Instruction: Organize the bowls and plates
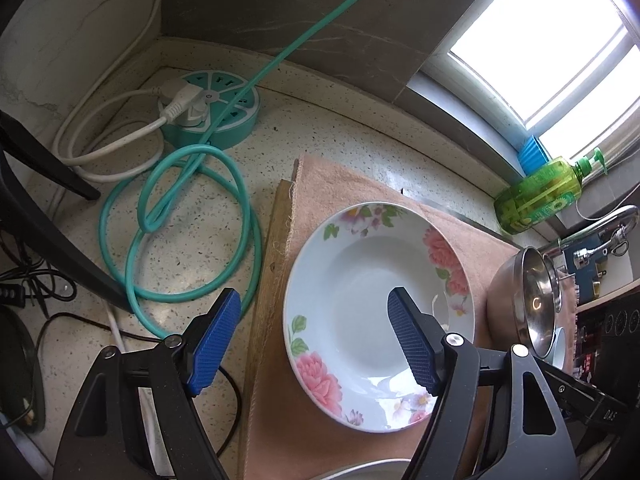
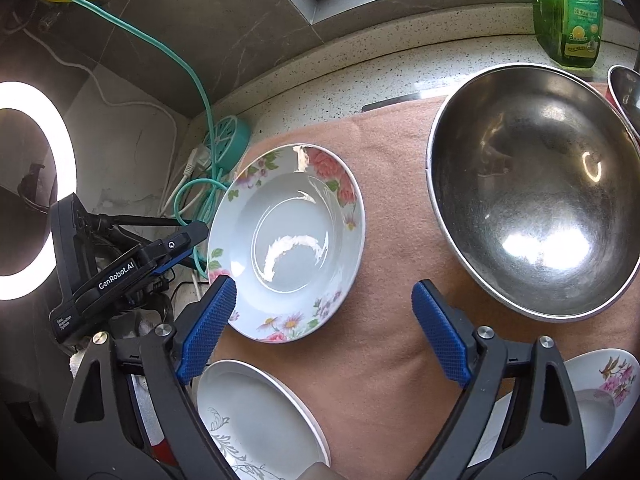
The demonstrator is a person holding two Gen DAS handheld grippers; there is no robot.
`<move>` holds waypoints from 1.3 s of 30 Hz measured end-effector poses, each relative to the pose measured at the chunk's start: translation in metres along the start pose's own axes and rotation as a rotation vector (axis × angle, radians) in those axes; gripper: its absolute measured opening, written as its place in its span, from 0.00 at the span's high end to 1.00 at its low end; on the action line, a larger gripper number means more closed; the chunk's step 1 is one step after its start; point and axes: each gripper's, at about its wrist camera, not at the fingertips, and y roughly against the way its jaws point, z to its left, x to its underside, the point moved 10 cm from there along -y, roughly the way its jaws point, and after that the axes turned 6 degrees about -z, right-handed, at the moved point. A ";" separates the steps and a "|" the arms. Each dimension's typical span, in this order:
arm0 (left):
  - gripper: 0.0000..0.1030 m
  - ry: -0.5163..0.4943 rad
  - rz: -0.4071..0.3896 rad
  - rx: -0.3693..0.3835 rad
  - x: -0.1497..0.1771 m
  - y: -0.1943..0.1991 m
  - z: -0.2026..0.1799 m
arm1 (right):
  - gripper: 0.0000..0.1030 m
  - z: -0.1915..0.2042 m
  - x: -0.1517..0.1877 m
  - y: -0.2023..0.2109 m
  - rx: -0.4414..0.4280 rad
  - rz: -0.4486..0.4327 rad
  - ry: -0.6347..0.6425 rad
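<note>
Both grippers hung spread wide, empty. The left gripper (image 1: 314, 330) straddled the floral plate's (image 1: 360, 280) rim; the right gripper (image 2: 324, 324) hovered beside the steel bowl (image 2: 532, 192).

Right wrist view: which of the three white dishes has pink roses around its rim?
The deep floral plate in the middle of the cloth. The near-left plate has grey vines; the near-right dish one pink sprig.

The left gripper (image 1: 314, 342), jaws apart and empty, hangs over a floral plate (image 1: 360, 280) at lower centre.
</note>
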 end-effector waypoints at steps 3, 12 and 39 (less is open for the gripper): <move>0.34 -0.026 -0.007 0.001 -0.001 -0.001 -0.001 | 0.27 -0.001 0.001 -0.007 0.010 0.012 0.002; 0.58 -0.037 0.009 0.021 0.000 -0.012 0.000 | 0.55 -0.002 0.007 -0.022 0.032 0.051 0.007; 0.87 -0.036 0.031 0.023 -0.002 -0.026 0.009 | 0.88 -0.013 -0.002 -0.037 0.115 0.060 -0.007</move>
